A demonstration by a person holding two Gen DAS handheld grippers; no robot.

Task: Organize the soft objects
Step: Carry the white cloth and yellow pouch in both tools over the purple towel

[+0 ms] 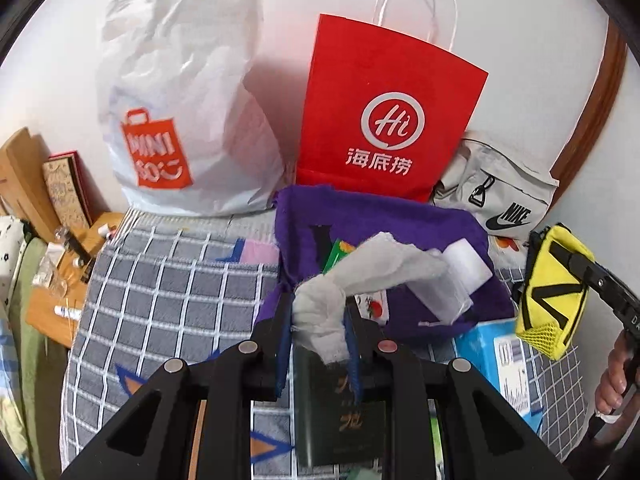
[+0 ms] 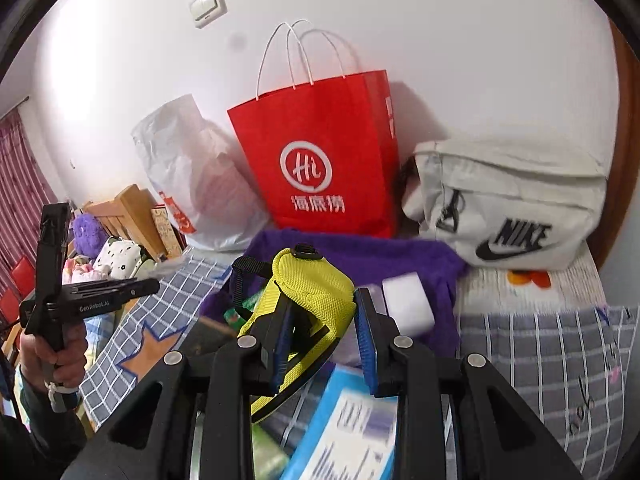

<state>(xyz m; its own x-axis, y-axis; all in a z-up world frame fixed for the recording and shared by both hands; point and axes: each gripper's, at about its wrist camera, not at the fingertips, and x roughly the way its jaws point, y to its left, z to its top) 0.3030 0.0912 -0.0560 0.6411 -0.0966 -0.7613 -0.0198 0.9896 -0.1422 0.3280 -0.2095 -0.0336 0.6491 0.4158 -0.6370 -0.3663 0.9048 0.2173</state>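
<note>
The left hand-held gripper [image 1: 318, 320] is clamped on a white gauze cloth [image 1: 360, 276]; the cloth hangs crumpled above the purple towel [image 1: 400, 216] on the bed [image 1: 160, 280]. The right hand-held gripper [image 2: 322, 332] grasps a yellow pouch [image 2: 316, 284] by its padded body, above the same towel; the pouch shows woven nylon, black straps and a mesh corner. Handling judgement: the gauze is very light, limp and thin, and snags easily; take hold at a bunched fold, not a loose edge. The pouch is light and springy, with a coarse weave that resists slipping; grip across the thick middle, clear of the straps. The towel is fluffy and yielding. Behind it stand a stiff red paper bag [image 1: 392, 112], a crinkled white plastic bag [image 1: 180, 100] and a soft grey canvas bag [image 2: 508, 204]; a white foam block [image 2: 408, 304] lies on the towel.
</note>
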